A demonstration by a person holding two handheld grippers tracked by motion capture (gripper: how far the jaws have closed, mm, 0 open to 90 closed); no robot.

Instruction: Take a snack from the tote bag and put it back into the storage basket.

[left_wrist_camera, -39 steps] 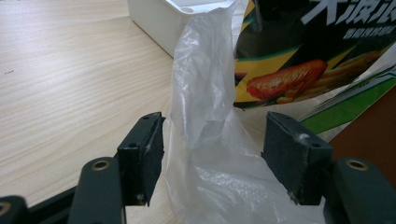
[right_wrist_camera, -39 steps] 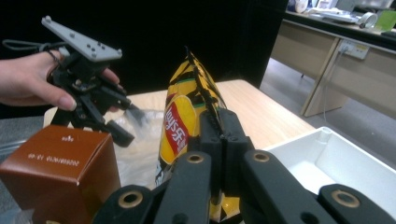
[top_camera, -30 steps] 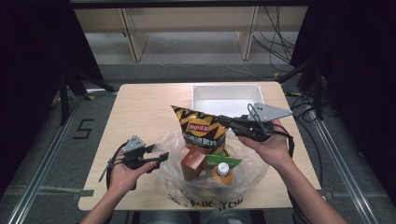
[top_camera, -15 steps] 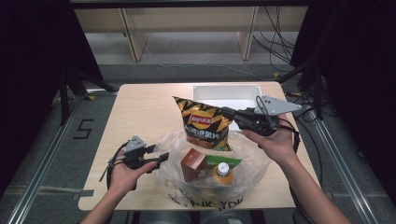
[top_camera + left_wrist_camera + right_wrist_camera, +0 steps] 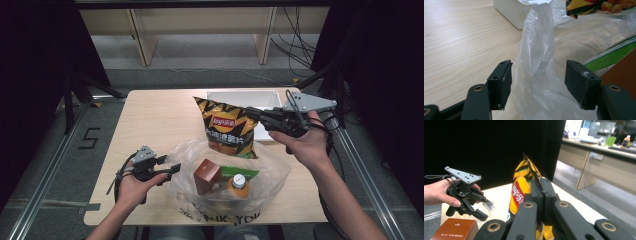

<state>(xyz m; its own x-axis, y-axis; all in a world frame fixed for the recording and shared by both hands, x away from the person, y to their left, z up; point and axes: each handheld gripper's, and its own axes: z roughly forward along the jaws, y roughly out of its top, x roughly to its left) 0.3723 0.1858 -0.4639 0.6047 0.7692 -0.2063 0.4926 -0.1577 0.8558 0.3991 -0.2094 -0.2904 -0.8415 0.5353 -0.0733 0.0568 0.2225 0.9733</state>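
Right hand-held gripper (image 5: 250, 113) clamped on chip bag (image 5: 228, 129) edge only; may slip. Left hand-held gripper (image 5: 537, 82) open around plastic bag (image 5: 537, 50), could release.

the right hand (image 5: 306, 145) comes in from the lower right, forearm angled up, and holds the right gripper (image 5: 252, 114) level above the table, pointing left. its jaws are pressed together. the left hand (image 5: 131, 186) rests low at the near left edge, wrapped around the left gripper (image 5: 176, 168), which points right with its jaws standing well apart.
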